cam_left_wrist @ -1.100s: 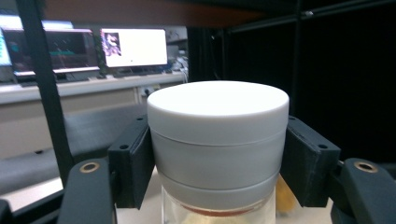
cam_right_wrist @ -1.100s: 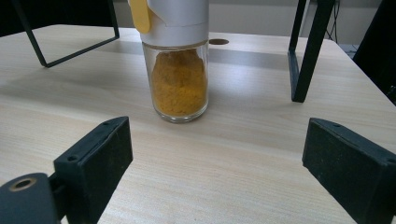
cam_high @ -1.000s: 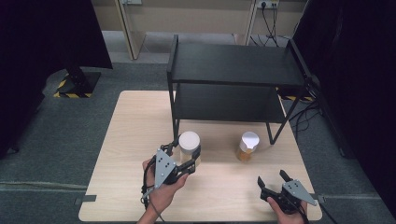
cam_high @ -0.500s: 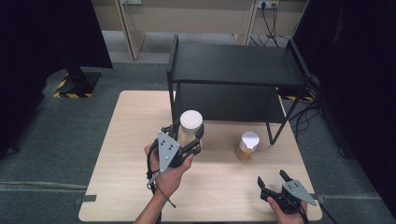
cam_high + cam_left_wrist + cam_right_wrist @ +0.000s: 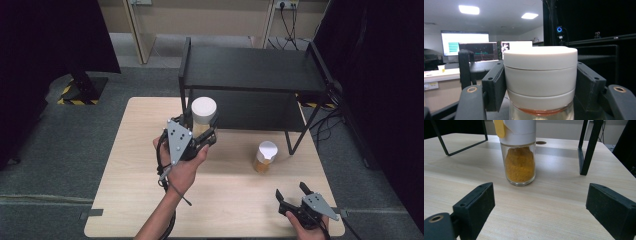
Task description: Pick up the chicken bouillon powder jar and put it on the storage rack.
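Pale wood forms the table (image 5: 125,200), seen from above. Left of centre, the person's left hand (image 5: 182,167) lifts the left gripper (image 5: 202,131) above the tabletop, its black jaws clamped on a white-capped jar (image 5: 204,111) just below the cap. In the left gripper view the jar (image 5: 540,80) stands upright between the pads, with something reddish, hard to identify, under the cap. Behind it stands a black two-tier metal shelf (image 5: 250,67). Further right, a spice jar (image 5: 264,156) of yellow-orange powder (image 5: 520,165) sits upright on the wood near a shelf leg. At the near right corner, the right gripper (image 5: 292,192) rests low with jaws spread wide, grasping nothing.
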`<act>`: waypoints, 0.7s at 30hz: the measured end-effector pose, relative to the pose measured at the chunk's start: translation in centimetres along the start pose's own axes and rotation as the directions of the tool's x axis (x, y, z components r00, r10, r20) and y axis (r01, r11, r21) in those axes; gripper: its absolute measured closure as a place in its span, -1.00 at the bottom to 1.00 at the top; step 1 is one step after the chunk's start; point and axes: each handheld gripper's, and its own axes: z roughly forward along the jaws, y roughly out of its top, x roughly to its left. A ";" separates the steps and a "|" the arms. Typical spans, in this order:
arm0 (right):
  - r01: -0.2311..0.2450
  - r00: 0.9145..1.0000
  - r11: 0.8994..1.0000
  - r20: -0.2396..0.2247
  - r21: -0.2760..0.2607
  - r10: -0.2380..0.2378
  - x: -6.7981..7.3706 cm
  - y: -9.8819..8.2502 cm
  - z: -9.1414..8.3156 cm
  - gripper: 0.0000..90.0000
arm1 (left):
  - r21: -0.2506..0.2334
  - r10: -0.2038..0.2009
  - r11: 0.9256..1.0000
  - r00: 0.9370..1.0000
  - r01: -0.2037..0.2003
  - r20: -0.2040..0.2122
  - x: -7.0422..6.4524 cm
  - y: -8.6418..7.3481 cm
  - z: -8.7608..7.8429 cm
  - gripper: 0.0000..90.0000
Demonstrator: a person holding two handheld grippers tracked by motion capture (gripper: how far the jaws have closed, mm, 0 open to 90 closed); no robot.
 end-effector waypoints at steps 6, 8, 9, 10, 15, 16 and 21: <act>-0.005 1.000 1.000 -0.001 0.002 0.005 0.0 0.0 0.0 -0.81 | -0.015 0.007 1.000 1.000 -0.008 -0.026 -0.1 1.3 1.3 -0.25; -0.003 1.000 1.000 0.000 0.002 0.003 0.0 0.0 0.0 -0.81 | -0.020 0.008 1.000 1.000 -0.009 -0.026 0.0 1.6 1.6 -0.25; -0.002 1.000 1.000 -0.001 0.002 0.002 0.0 0.0 0.0 -0.81 | -0.023 0.010 1.000 1.000 -0.011 -0.027 0.0 1.8 1.7 -0.25; -0.003 1.000 1.000 -0.001 0.002 0.003 0.0 0.0 0.0 -0.81 | -0.025 0.008 1.000 1.000 -0.009 -0.028 0.0 2.0 1.9 -0.25; 0.000 1.000 1.000 0.001 0.001 0.000 0.0 0.0 0.0 -0.81 | -0.034 0.004 0.999 0.999 -0.005 -0.037 0.1 2.9 2.7 -0.25; 0.001 1.000 1.000 0.001 -0.001 -0.001 0.0 0.0 0.0 -0.81 | -0.035 0.005 0.999 0.999 -0.006 -0.039 0.1 3.1 2.8 -0.25; -0.001 1.000 1.000 0.000 0.002 0.001 0.0 0.0 0.0 -0.81 | -0.036 0.003 0.999 0.999 -0.005 -0.048 0.3 3.9 3.6 -0.25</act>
